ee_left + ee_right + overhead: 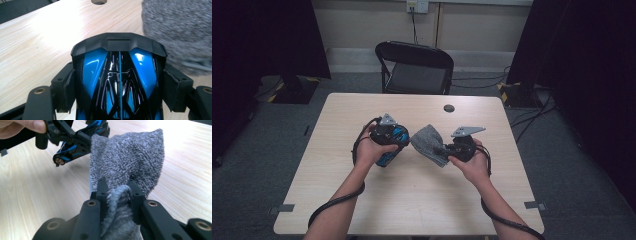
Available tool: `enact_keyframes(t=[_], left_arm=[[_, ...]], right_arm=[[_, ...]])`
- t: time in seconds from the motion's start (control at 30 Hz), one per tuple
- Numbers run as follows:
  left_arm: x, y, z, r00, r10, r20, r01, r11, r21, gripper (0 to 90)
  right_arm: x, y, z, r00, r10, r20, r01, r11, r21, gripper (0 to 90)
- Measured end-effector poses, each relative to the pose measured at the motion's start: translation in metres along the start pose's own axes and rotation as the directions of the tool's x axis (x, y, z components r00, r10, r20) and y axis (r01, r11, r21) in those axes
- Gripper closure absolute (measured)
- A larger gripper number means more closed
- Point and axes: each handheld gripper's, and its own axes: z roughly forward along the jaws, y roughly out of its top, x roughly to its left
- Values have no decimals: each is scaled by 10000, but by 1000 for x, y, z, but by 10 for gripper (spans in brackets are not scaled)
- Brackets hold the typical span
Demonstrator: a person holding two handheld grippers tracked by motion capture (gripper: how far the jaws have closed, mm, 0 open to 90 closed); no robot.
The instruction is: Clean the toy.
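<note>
Forearms come in from the bottom edge in the high view, cables trailing back off both grippers.

Left gripper (388,136): jaws clamped on the blue-and-black toy car (119,82). In the left gripper view the car sits between the two pads, both pressing its sides, with its black spoiler end pointing away from the gripper body. The jaws stand wide because the car is wide. The car is held above the table (422,200), not resting on it. In the right gripper view the car (75,142) shows underside on, one wheel hub visible, and the left hand's fingers (22,127) are wrapped on the gripper body.

Right gripper (117,188): jaws nearly together, pinched on a bunched fold of the grey terry cloth (130,157). The rest of the cloth fans out ahead of the jaws in a loose, roughly triangular flap.

Relation: the cloth sits between the two grippers, its far edge up against the car's side right at the left gripper's jaws. In the left gripper view the cloth (180,32) lies ahead and to the right of the jaws, just beside the spoiler. Actual contact looks likely in the right gripper view, but I can't confirm it.

Beyond the grippers: a round cable hole (449,108) near the far table edge, and a black folding chair (414,67) behind the table.
</note>
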Motion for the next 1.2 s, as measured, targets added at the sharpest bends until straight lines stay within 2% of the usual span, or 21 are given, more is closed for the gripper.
enact_keyframes(t=[0.17,0.3,0.47,0.5,0.67,0.8,1.2], left_arm=[[2,1,-2,10000,-73,-37,72,9999,-104,257],[0,2,-3,9999,-45,103,46,9999,-124,257],[-9,2,-3,9994,146,315,-141,9997,-190,257],[-12,3,-2,9991,221,372,-214,9996,-192,257],[-20,5,-3,9976,431,548,-419,9989,-218,257],[-24,6,-3,9959,540,730,-523,9983,-250,257],[-31,6,-2,9928,576,1051,-551,9981,-261,257]], right_arm=[[-3,-5,-5,10000,66,26,-66,10000,71,756],[-12,-6,-15,9985,362,401,-359,9993,-72,756],[-22,0,-20,9960,538,717,-523,9984,-224,756],[-26,4,-21,9938,636,908,-616,9978,-240,755],[-36,11,-17,9892,902,1151,-869,9957,-334,755],[-38,15,-12,9866,901,1360,-875,9958,-250,755],[-37,31,0,9866,732,1459,-727,9973,-89,756]])
